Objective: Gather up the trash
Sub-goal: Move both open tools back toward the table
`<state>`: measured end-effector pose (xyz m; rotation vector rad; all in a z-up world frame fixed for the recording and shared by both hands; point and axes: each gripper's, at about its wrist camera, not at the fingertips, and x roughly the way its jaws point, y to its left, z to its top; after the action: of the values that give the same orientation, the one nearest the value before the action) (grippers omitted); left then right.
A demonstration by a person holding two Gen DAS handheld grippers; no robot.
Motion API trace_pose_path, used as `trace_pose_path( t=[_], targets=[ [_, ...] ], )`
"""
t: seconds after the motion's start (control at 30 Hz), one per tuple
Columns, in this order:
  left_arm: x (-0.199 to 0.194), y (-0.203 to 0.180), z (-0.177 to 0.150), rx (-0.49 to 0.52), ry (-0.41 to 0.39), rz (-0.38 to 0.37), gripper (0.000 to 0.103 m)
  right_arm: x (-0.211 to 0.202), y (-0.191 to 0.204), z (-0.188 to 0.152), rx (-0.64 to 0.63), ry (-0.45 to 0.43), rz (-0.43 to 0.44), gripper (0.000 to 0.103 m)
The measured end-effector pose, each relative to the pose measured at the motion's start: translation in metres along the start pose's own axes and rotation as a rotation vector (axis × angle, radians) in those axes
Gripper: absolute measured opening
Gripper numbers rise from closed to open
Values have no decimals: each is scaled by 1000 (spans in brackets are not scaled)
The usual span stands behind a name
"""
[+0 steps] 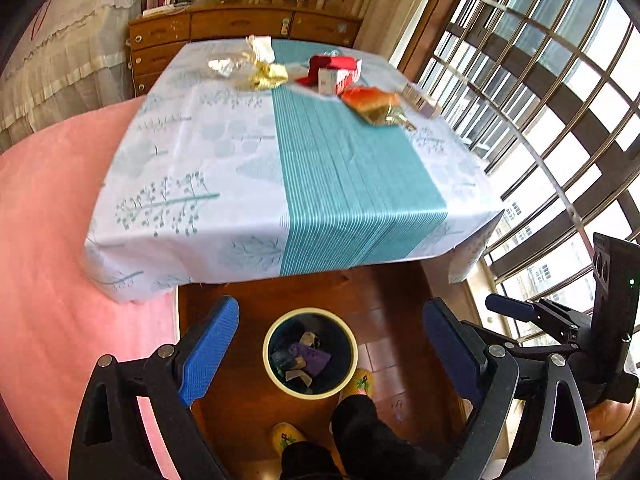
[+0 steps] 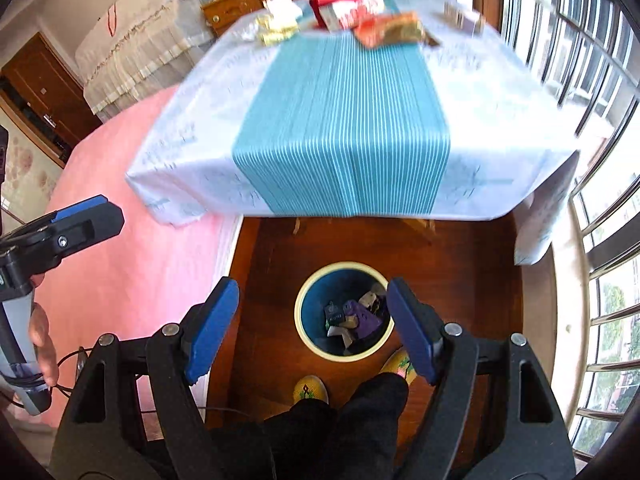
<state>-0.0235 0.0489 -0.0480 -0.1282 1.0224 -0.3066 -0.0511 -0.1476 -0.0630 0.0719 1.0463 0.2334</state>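
A round bin (image 1: 310,354) (image 2: 344,310) with a cream rim stands on the wooden floor below the table's near edge, holding purple and other wrappers. My left gripper (image 1: 332,320) hangs open above it, nothing between its blue pads. My right gripper (image 2: 314,300) is open over the bin too, empty. On the far end of the table lie trash pieces: a yellow foil wrapper (image 1: 267,75) (image 2: 277,32), an orange snack bag (image 1: 374,104) (image 2: 390,30), a red and white box (image 1: 334,72) (image 2: 340,8), a white crumpled paper (image 1: 261,47) and a clear wrapper (image 1: 224,66).
The table (image 1: 224,152) (image 2: 492,92) wears a white and teal cloth. A pink bed (image 1: 48,216) lies to its left, barred windows (image 1: 560,100) to its right, a wooden dresser (image 1: 240,28) behind. The person's dark trousers and yellow slippers (image 1: 360,384) stand beside the bin.
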Motion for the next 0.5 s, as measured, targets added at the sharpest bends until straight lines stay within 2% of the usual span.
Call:
trace_pose_path(
  t=[0.27, 0.5],
  targets=[
    [-85, -26, 75, 75, -152, -44, 94, -92, 16, 45, -3, -172, -42, 74],
    [-102, -62, 131, 180, -187, -52, 94, -125, 20, 87, -21, -254, -97, 74]
  ],
)
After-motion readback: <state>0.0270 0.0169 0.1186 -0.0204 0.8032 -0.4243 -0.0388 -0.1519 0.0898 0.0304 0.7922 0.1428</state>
